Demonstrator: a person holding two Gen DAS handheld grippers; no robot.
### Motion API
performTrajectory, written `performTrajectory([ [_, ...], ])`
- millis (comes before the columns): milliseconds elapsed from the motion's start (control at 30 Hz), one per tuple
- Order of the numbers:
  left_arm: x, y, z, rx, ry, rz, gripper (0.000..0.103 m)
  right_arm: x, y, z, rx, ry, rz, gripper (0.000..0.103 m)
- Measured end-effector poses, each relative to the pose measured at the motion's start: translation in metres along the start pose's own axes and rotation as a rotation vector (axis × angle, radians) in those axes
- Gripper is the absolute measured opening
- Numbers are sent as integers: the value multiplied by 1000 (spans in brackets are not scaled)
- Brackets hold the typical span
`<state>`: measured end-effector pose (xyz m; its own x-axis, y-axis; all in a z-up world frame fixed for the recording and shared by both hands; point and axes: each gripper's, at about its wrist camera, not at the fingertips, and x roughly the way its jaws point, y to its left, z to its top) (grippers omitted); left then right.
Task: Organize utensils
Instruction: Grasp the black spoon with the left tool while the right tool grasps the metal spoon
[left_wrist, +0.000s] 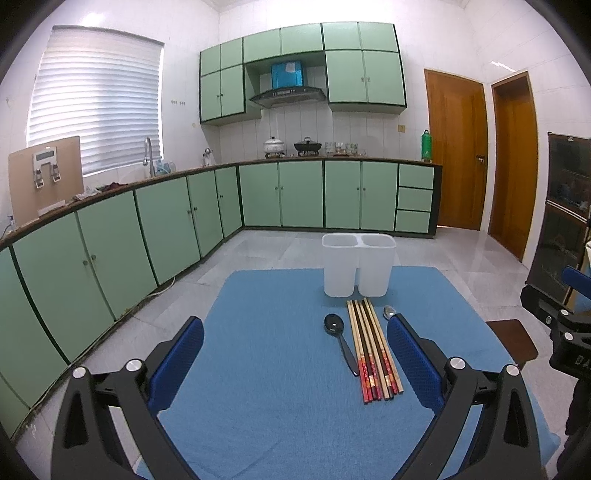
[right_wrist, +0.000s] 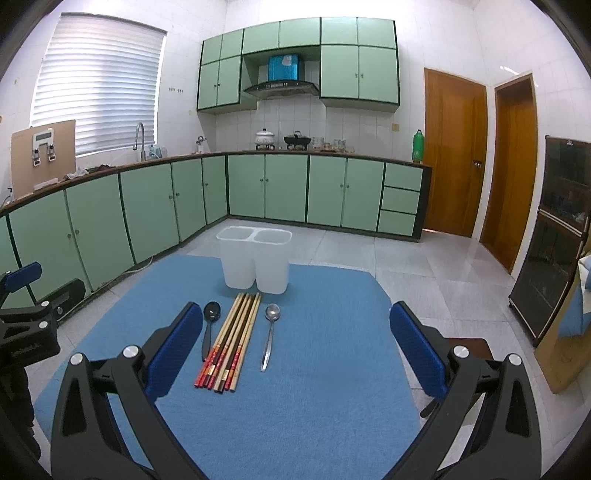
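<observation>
Both tongs (left_wrist: 295, 332) (right_wrist: 295, 325) wide, empty; steel spoon (right_wrist: 269, 334) whole only in right view.

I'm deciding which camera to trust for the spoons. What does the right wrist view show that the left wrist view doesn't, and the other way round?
Only the right wrist view shows the whole metal spoon, handle included, lying right of the chopsticks; in the left wrist view a blue finger hides all but its bowl. Only the left wrist view shows the right gripper's body at its right edge. Both show the black spoon, the chopsticks, the empty two-compartment white holder and the blue mat, with the left gripper and right gripper open and holding nothing.
</observation>
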<state>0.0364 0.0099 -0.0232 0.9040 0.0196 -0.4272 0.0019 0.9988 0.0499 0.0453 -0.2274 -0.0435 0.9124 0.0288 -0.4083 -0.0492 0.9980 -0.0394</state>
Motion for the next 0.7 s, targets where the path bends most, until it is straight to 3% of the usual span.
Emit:
performTrajectory([
  [267, 78, 0, -5, 20, 137, 7, 97, 70, -3, -2, -16, 114, 7, 98],
  [467, 147, 1, -15, 37, 233, 37, 97, 145, -7, -7, 28, 249, 69, 98],
  [600, 183, 1, -19, 24, 275, 54, 97, 196, -2, -13, 40, 341, 108, 90],
  [700, 207, 2, -22, 7, 309, 46, 96, 229, 6, -19, 20, 396, 110, 79],
])
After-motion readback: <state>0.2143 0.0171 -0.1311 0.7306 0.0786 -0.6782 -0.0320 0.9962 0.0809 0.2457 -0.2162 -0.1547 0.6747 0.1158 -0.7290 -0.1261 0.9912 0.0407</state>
